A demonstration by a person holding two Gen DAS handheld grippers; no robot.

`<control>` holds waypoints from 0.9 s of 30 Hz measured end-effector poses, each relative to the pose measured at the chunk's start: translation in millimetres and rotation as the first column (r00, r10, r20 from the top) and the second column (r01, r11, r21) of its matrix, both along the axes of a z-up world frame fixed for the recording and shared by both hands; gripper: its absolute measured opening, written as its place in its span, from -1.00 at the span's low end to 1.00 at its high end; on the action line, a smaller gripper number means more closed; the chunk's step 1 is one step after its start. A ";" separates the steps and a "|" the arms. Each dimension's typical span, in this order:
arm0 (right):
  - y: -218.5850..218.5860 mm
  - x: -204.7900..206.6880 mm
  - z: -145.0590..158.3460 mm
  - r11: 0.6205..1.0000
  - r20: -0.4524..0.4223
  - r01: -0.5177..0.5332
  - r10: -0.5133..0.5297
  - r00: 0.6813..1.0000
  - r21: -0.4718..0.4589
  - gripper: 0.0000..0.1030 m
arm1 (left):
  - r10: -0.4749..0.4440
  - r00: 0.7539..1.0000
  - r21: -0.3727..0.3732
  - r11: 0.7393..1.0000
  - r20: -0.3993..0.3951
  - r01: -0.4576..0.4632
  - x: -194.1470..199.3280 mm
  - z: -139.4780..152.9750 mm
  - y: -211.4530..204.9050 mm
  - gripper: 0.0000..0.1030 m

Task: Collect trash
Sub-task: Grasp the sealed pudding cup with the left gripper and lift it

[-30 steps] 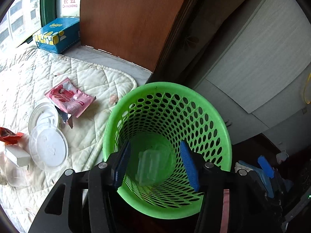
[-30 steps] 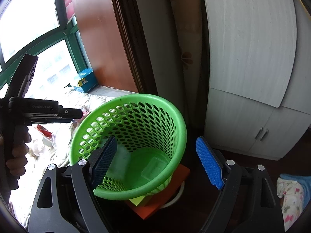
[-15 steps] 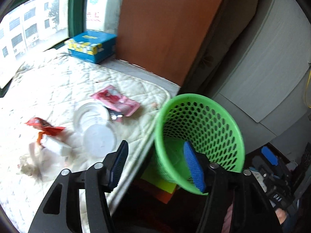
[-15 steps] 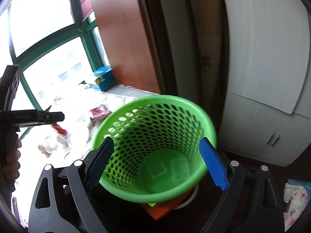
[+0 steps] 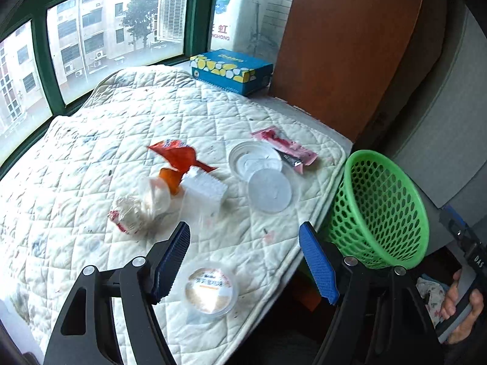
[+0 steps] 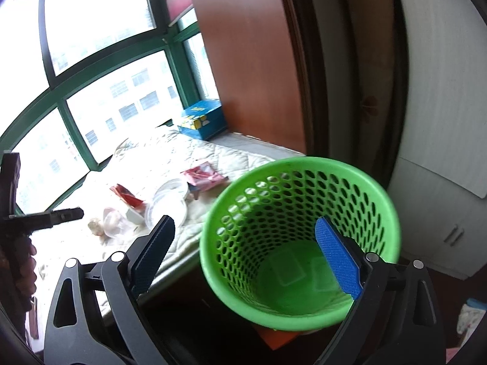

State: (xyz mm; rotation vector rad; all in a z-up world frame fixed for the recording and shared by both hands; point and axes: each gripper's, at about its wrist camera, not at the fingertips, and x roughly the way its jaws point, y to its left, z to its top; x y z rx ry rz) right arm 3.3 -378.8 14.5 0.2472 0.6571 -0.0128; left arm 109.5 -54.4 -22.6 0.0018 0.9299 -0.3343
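A green mesh basket [image 5: 380, 210] stands at the right edge of the quilted mat [image 5: 91, 164]; in the right wrist view the basket [image 6: 292, 206] holds clear plastic containers [image 6: 289, 266] at its bottom. My left gripper [image 5: 245, 254] is open and empty above the mat's near edge, over a round lidded cup [image 5: 211, 289]. Trash lies beyond it: a white foam block [image 5: 205, 187], an orange wrapper [image 5: 178, 153], a crumpled bag [image 5: 137, 208], clear round lids [image 5: 261, 172] and a pink packet [image 5: 286, 146]. My right gripper [image 6: 243, 243] is open and empty over the basket's near rim.
A blue tissue box [image 5: 231, 71] sits at the mat's far edge by the green-framed window [image 5: 115, 30]. A brown wooden panel [image 5: 344, 45] and white cabinet doors [image 6: 438, 121] stand behind the basket. An orange block [image 6: 277, 337] lies under the basket.
My left gripper has swung left, away from above the basket and out over the mat with the trash. My right gripper has shifted closer over the basket. Both stay open.
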 end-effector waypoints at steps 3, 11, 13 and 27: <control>10.5 4.0 0.8 1.000 -0.001 -0.025 0.025 1.000 0.008 0.80 | 0.003 1.000 0.021 1.000 -0.030 -0.002 -5.7 -18.2 14.2 0.47; 30.1 8.6 1.3 0.998 -0.015 -0.067 0.067 0.998 -0.003 0.80 | -0.030 0.994 0.086 0.996 -0.100 0.039 -12.1 -71.3 15.3 0.71; 34.2 9.7 -0.1 0.997 -0.023 -0.072 0.072 0.997 -0.006 0.80 | -0.039 0.993 0.097 0.994 -0.110 0.049 -10.4 -80.7 13.4 0.73; 62.6 36.9 -9.7 0.989 -0.062 -0.150 0.149 0.987 -0.015 0.80 | -0.044 0.987 0.089 0.994 -0.157 0.058 -1.6 -113.9 13.3 0.30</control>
